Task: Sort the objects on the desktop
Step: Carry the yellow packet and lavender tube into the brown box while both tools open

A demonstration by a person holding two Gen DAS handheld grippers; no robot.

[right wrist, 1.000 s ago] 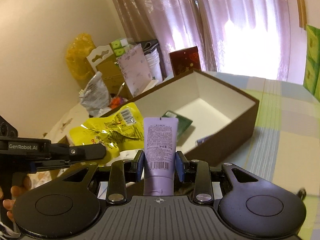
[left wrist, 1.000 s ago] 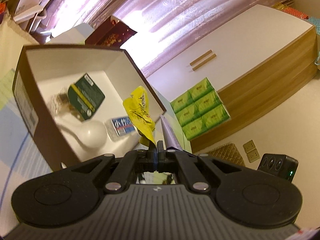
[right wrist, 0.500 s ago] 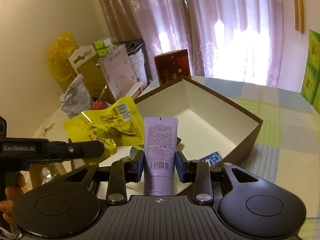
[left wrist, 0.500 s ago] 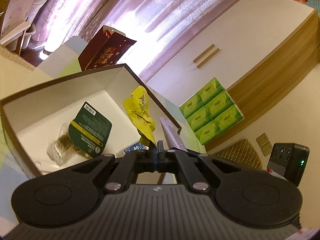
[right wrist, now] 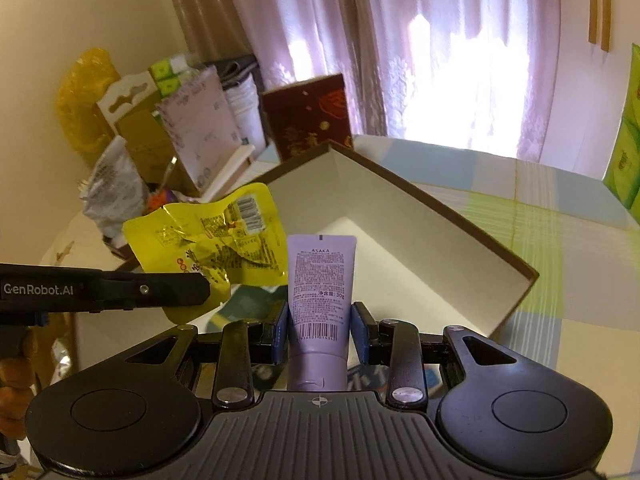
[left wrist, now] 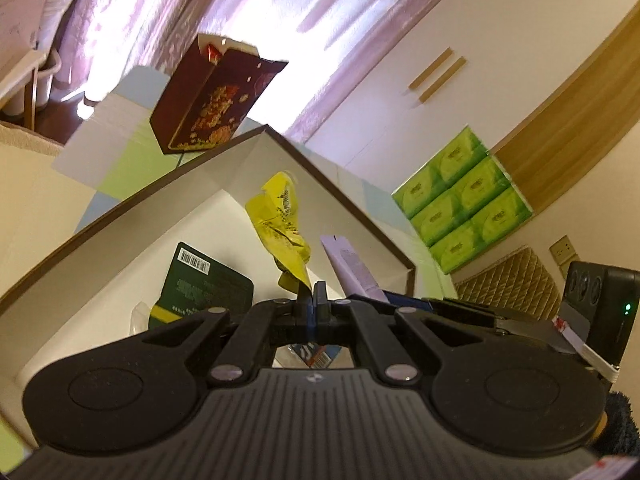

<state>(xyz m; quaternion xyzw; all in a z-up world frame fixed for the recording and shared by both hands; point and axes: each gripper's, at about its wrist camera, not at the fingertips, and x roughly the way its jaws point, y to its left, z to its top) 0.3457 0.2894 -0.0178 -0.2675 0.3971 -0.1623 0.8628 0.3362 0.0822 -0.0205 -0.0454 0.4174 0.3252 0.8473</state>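
Right gripper [right wrist: 319,330]: its two blue-padded fingers [right wrist: 280,332] are closed partway onto the lower body of a lilac tube [right wrist: 321,280], which stands upright between them, crimped end up, printed label and barcode facing the camera. The tube is held above the near part of the open box [right wrist: 472,236].

Left gripper [left wrist: 314,304]: fingers pressed fully together, pinching the bottom corner of a crumpled yellow packet [left wrist: 282,226]. The packet hangs upward from the fingertips, over the interior of the box. In the right wrist view the same packet [right wrist: 216,240] shows just left of the tube, with the left gripper's black arm marked "GenRobot.AI" reaching in from the left edge. The two held items are near one another; contact between them cannot be determined.

Box: brown outside, white inside, lid off, resting on a checked tablecloth [right wrist: 560,208]. On its floor lies a dark green packet [left wrist: 208,284] with a barcode. A blue-printed item shows below the left gripper, too obscured to identify.

Beyond the box: a dark red carton [left wrist: 216,100] standing at the far edge of the table. Further right, stacked green tissue packs [left wrist: 464,200]. Pink curtains [right wrist: 400,40] cover a bright window at the far side.
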